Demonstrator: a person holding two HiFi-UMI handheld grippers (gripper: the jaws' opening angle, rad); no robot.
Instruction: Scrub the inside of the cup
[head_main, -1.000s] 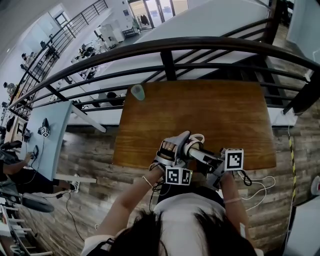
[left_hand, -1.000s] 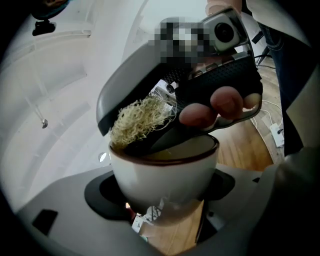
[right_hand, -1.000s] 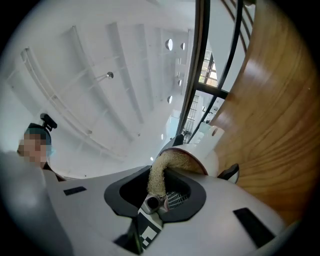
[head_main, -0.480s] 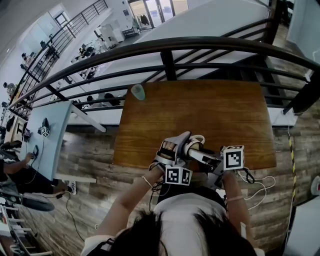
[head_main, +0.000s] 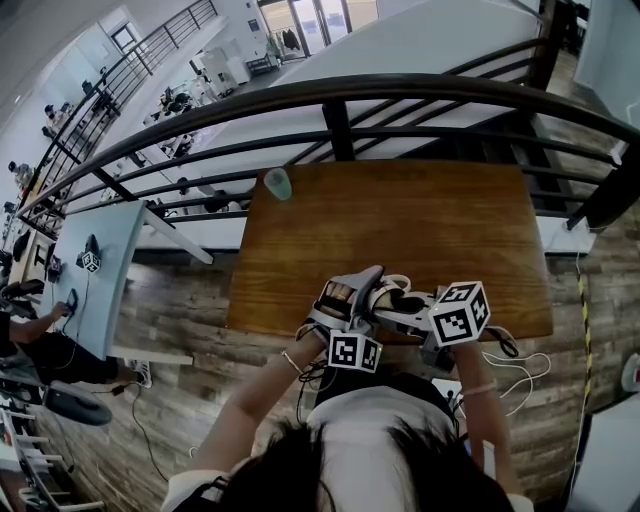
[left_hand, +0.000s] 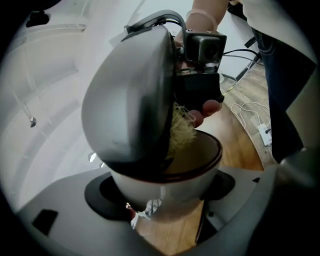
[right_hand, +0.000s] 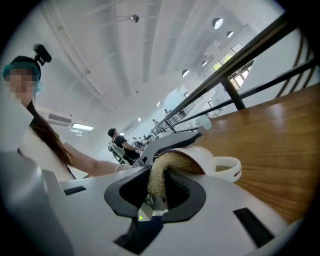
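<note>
A white cup (left_hand: 165, 186) with a dark rim is clamped between the pads of my left gripper (left_hand: 160, 189), tilted over the table's near edge. My right gripper (right_hand: 159, 192) is shut on a yellowish fibre scrubber (right_hand: 161, 172). That scrubber (left_hand: 181, 131) reaches over the rim into the cup, beside the right gripper's grey jaw. In the right gripper view the cup (right_hand: 202, 159) lies just ahead with its handle (right_hand: 227, 168) to the right. In the head view both grippers meet at the cup (head_main: 388, 292), the left gripper (head_main: 345, 300) and the right gripper (head_main: 405, 308).
The brown wooden table (head_main: 420, 225) stretches ahead. A small green cup (head_main: 276, 184) stands at its far left corner. A dark metal railing (head_main: 330, 120) runs behind the table. White cables (head_main: 520, 370) lie on the plank floor at the right.
The right gripper has swung left and tilted, its marker cube turning and moving closer to the cup. The left gripper and the cup have stayed in place.
</note>
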